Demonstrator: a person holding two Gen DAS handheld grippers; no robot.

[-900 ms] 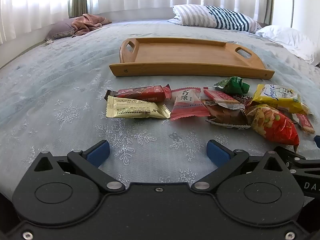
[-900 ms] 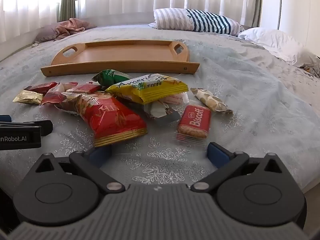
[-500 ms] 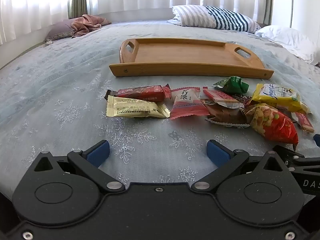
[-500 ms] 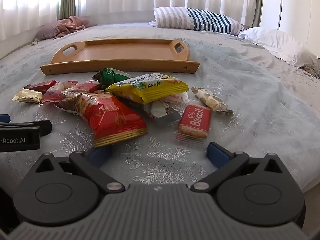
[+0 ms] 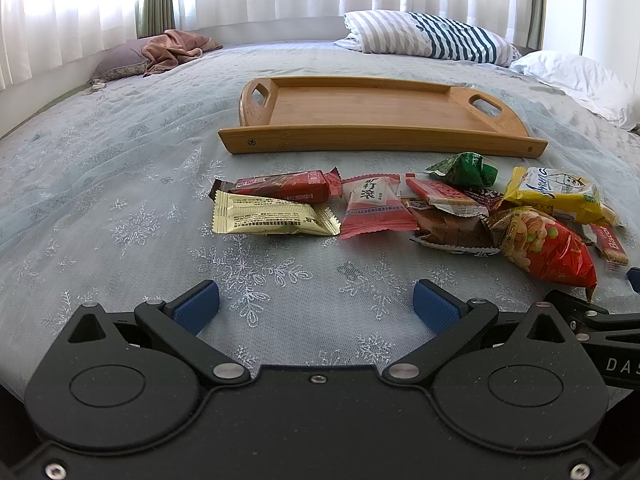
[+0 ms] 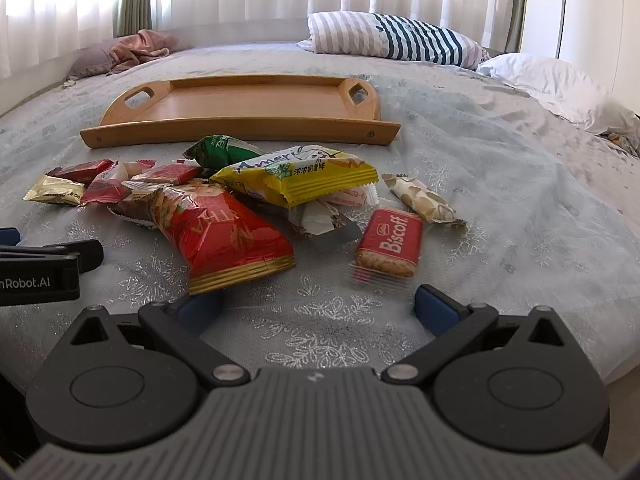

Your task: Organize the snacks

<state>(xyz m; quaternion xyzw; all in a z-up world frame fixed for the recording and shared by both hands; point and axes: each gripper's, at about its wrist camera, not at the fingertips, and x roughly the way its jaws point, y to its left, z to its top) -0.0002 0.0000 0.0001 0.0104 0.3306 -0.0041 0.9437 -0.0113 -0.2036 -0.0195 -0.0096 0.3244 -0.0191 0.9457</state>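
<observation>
Several wrapped snacks lie in a loose row on the bedspread in front of an empty wooden tray (image 5: 384, 142) (image 6: 240, 130). In the left wrist view I see a gold packet (image 5: 272, 220), a red bar (image 5: 288, 186) and a pink packet (image 5: 374, 206). The right wrist view shows a red nut bag (image 6: 224, 232), a yellow packet (image 6: 300, 174), a Biscoff biscuit (image 6: 390, 242) and a beige candy (image 6: 424, 198). My left gripper (image 5: 316, 304) hovers open short of the gold packet. My right gripper (image 6: 318, 306) is open too, just short of the nut bag and biscuit.
A striped pillow (image 5: 428, 34) and a white pillow (image 5: 576, 78) lie at the far right of the bed. A crumpled brown cloth (image 5: 176, 48) on a purple pillow sits far left. The bed's edge drops off at the right (image 6: 624, 364).
Both views have shifted only slightly; the snacks and tray sit a touch lower in frame. Both grippers stay open, nothing taken hold of.
</observation>
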